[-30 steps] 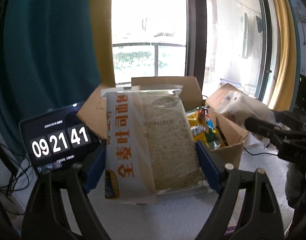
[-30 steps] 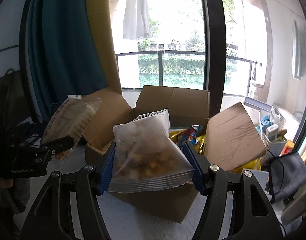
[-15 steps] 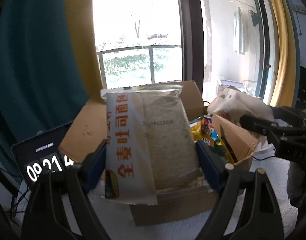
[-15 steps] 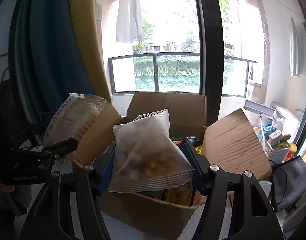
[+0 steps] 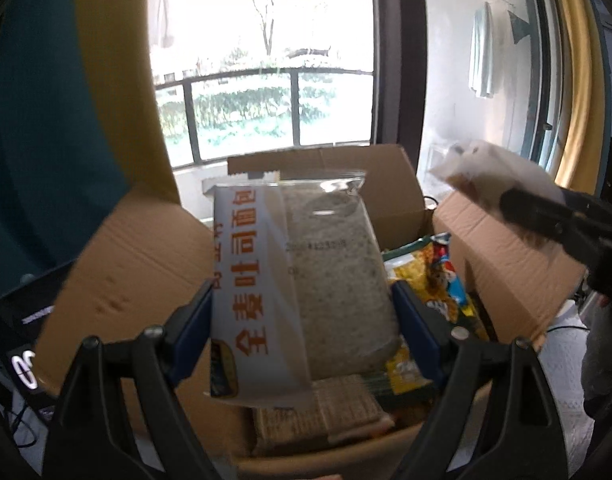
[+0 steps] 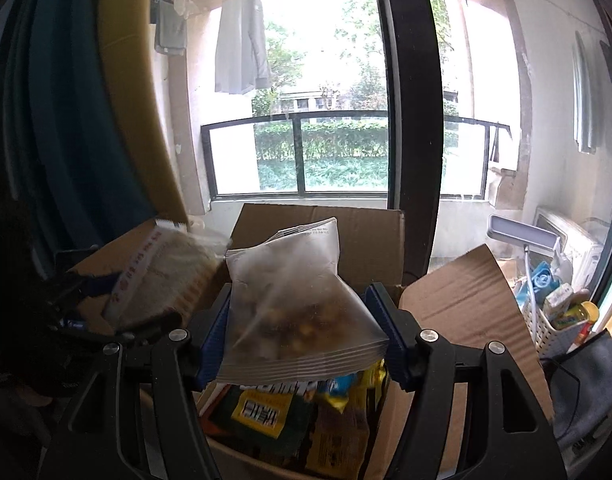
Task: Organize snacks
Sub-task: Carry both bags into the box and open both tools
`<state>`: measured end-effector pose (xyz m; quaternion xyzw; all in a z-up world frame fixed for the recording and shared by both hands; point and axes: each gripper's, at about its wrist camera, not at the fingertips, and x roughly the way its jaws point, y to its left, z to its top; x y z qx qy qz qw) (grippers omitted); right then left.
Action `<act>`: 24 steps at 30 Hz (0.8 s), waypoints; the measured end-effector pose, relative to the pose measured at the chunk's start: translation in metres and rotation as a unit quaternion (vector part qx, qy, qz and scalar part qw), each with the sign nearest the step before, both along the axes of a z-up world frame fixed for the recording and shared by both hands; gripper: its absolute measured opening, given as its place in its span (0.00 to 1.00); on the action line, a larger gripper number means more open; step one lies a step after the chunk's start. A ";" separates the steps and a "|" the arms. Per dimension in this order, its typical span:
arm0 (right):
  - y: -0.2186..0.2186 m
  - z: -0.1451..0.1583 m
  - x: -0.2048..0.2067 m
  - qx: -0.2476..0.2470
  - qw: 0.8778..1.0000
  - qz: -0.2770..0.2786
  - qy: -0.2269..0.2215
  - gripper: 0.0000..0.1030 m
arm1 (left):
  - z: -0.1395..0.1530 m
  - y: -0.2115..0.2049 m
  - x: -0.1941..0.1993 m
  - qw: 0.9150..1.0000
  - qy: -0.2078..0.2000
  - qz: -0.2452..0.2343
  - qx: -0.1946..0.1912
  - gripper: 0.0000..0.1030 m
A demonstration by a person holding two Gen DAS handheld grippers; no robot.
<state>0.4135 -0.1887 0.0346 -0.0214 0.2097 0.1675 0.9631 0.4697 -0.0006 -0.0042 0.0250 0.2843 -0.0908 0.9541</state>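
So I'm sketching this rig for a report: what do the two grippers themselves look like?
Both look alike. The left gripper and the right gripper each have a black frame with open triangular cut-outs, silver round screw heads at the joints, and two jaws faced with blue pads. Seen from the left camera, the right gripper's side is plain black. No cables, markings or sleeves can be made out.

Bread bag [image 5: 302,288] left of nut pouch [image 6: 294,300], both above box [image 6: 458,304].

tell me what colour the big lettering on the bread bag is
Orange, on the bread bag's white panel; clearest in the left wrist view.
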 end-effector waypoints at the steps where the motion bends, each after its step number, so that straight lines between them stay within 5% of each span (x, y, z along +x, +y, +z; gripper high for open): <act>1: 0.001 0.000 0.005 0.001 1.000 -0.001 0.001 0.66 | -0.002 0.000 0.005 1.000 0.003 0.001 0.000 0.84; 13: 0.025 -0.022 0.064 0.006 0.999 -0.008 0.037 0.67 | -0.013 0.012 0.039 1.000 0.022 0.006 -0.014 0.84; 24: 0.037 -0.025 0.076 0.015 0.999 0.003 0.048 0.71 | 0.009 0.030 0.020 0.999 -0.012 0.033 -0.025 0.88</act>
